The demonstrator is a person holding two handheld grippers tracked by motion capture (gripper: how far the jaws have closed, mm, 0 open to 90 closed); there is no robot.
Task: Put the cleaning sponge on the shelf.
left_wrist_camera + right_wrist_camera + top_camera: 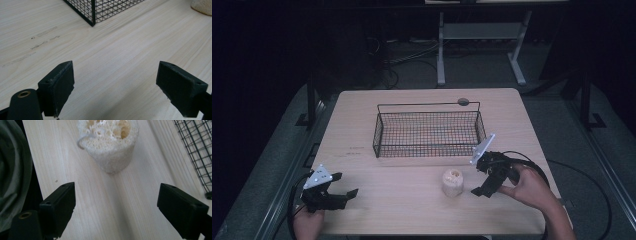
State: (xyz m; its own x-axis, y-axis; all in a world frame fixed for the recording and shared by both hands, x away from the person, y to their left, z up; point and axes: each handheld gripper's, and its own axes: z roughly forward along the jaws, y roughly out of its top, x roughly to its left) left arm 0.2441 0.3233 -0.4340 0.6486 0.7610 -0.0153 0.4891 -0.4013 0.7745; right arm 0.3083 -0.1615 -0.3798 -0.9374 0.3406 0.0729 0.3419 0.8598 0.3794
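The left gripper (343, 184) has its two black jaws spread wide with nothing between them but bare board; in the left gripper view (115, 87) the pale, light-grained wooden table (120, 57) runs ahead of the pads, with faint grey scuff marks (37, 40) ahead and to the left of them. Beyond the jaws stands the near corner of the black wire-mesh basket (93, 12), well apart from the pads. The right gripper (483, 186) is likewise open, jaws wide and holding nothing; in the right gripper view (116, 207) the cream, porous, cylinder-shaped loofah sponge (110, 142) stands upright on the table just ahead of the gap, apart from both pads, and the basket's mesh (197, 152) lies ahead to the right

From the high view the loofah (452, 182) sits just beside the right gripper, on the side towards the left gripper, and in front of the basket (429, 131), whose thin wire handle rises along its far edge. A small dark round disc (463, 102) lies on the table just past the basket's far right corner

The left hand (308, 220) grips its tool low at the near left edge of the table, jaws aimed across towards the right. The right hand (528, 187) holds its tool near the right edge, angled down and towards the loofah, with a black cable looping behind it. Around the table the room is dark, with a grey floor, cables and the white legs of another table (441, 50) beyond
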